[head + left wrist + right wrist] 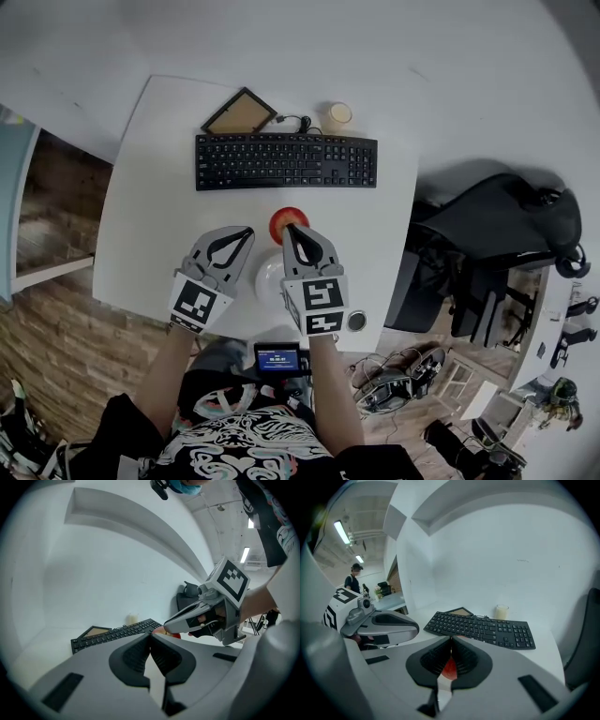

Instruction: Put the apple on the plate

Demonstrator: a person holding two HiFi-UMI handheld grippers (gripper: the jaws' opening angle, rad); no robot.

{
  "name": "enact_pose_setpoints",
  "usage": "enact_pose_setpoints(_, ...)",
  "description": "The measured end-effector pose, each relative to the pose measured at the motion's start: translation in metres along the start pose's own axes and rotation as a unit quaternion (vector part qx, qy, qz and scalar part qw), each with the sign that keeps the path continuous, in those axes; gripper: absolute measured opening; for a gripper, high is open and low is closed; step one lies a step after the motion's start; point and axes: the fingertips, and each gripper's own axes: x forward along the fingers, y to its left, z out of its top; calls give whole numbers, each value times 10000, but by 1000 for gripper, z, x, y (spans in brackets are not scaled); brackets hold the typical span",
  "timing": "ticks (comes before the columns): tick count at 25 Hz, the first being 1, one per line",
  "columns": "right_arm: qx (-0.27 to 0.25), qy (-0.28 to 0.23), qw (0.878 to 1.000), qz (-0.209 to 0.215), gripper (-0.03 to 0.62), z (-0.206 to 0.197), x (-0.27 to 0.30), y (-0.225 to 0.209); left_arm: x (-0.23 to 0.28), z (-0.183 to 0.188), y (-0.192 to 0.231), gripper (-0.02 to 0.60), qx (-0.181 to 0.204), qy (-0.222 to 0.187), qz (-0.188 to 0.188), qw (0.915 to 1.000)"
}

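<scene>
apple [284, 218] is on the desk [159, 197], not on the plate: it sits just past the far rim of the plate [269, 277], btwn plate and keyboard [286, 161]. the right gripper [294, 229] is right over it. Its tip overlaps the apple's near side in head view, and in the right gripper view red shows thru the slot below the tips. But its fingers [465, 657] are pressed together at the tips w/ nothing pinched, so no grasp yet. the left gripper [245, 232] hangs just left of the plate, fingers [135, 657] also pressed together, empty. Step in hand IMO = pick w/ right. To do it well: spread the fingers wide before dropping, since closed tips would likely poke the apple and roll it toward the keyboard. Come down so the pads straddle the widest part, about mid-height, not the top cap. It's round w/ smooth skin, so prob squirts out if pinched high. Close slow, firm but no bruising. Lift clear of the rim, draw back toward the body, set down at plate centre, then release. Plate is mostly hidden under both grippers and rim height can't be told, so move the left gripper aside to clear the drop zone.
</scene>
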Motion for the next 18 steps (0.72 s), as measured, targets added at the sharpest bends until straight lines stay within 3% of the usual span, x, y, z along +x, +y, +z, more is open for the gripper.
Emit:
enact_pose_setpoints(7, -82, -181, 9998, -18, 29, 19, -20, 5, -8, 19, 2, 14, 139, -61, 66, 9999)
enact_pose_setpoints(11, -144, -284, 9995, -18, 29, 30, -29, 6, -16, 41, 5, 14, 170, -345, 204, 9991)
enact_pose_setpoints(18, -181, -426, 9989, 9, 29, 42, -42, 13, -25, 55, 7, 14, 240, -331, 261, 9988)
